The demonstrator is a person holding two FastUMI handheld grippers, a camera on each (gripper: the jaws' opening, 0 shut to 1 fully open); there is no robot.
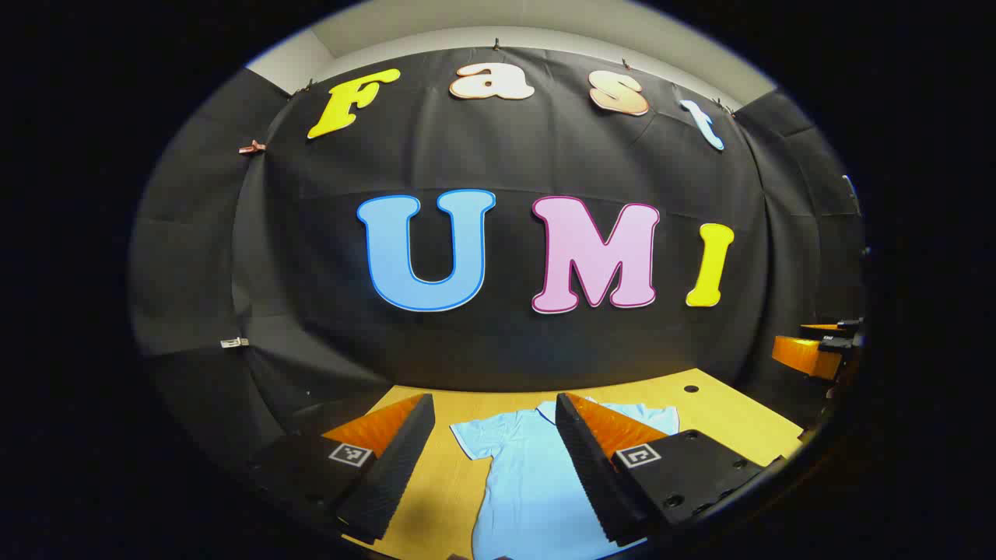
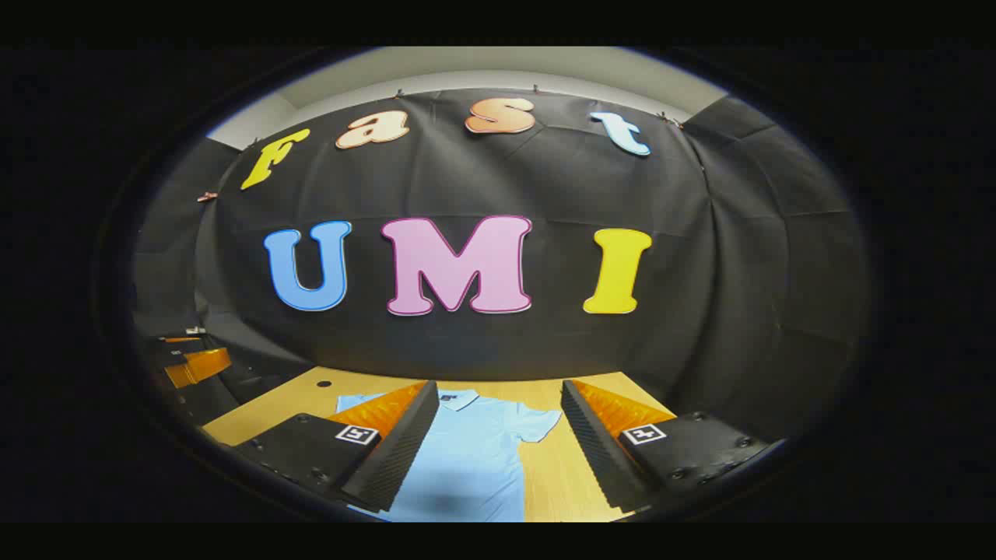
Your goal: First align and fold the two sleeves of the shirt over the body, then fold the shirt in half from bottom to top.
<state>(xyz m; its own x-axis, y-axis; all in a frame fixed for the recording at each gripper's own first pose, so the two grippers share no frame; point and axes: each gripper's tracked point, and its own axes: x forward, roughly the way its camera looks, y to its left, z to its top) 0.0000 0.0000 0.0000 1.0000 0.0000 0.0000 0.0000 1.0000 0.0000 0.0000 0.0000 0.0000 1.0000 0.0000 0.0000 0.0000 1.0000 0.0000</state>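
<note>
Black cloth walls close the booth on three sides, with a pale strip of ceiling above them, and a light wooden tabletop [image 1: 731, 404] runs along the foot of the back wall. On that tabletop a light blue short-sleeved polo shirt [image 1: 529, 482] lies flat, its collar toward the back wall and its body running toward the cameras. Both sleeves are spread out to the sides, not folded over the body.

In the left gripper view the left gripper [image 1: 494, 467] is held level above the near part of the table and pointed at the back wall. Its jaws stand wide apart with nothing between them but the view of shirt and table beyond. The shirt's sleeve [image 1: 475, 435] on that side shows in the gap, while one finger covers part of the collar area. Far off at the edge of this view, the orange and black body of the right gripper [image 1: 817, 350] is seen, raised above the table's height.

In the right gripper view the right gripper [image 2: 502, 447] takes much the same pose: level, aimed at the back wall, above the shirt [image 2: 467, 467]. Its jaws are likewise spread wide and grasp nothing. The collar and the other sleeve [image 2: 537, 424] show between its fingers. The left gripper [image 2: 194, 362] appears small at the far edge.
</note>
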